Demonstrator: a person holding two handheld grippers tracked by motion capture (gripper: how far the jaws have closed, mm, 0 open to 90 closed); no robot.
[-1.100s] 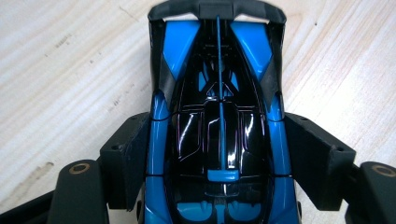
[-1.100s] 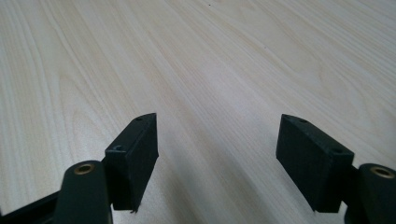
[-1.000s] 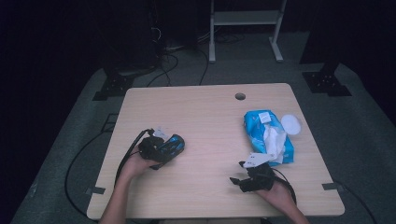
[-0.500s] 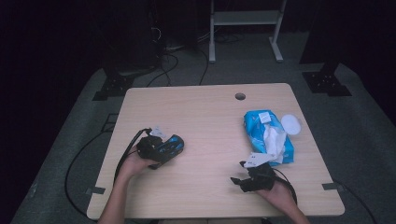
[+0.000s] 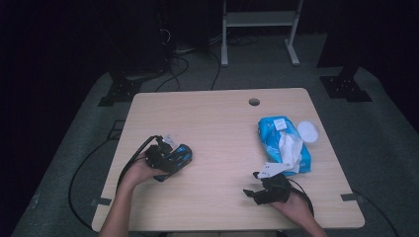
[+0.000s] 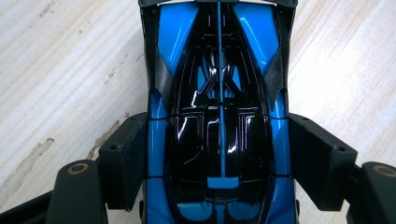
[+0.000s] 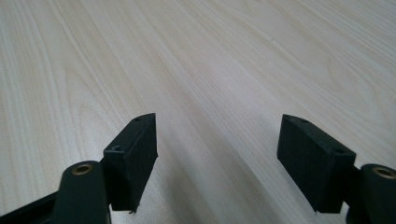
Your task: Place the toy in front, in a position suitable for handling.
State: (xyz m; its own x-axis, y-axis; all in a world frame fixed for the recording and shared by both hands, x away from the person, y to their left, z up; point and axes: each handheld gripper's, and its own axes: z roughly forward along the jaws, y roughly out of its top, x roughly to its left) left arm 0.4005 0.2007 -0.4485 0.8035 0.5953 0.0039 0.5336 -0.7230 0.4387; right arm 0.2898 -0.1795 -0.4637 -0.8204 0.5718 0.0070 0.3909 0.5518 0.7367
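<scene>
At the near left of the surface (image 5: 217,123), the blue toy car (image 6: 217,116) is clamped across its sides by the left tongs (image 5: 170,157); that grip should be kept square and light. Toward the near right, the right tongs (image 7: 217,163) are held wide apart over bare wood, nothing gripped.

The toy car (image 6: 219,121) is cut off by the top and bottom edges; its wheels are hidden under the body.
</scene>
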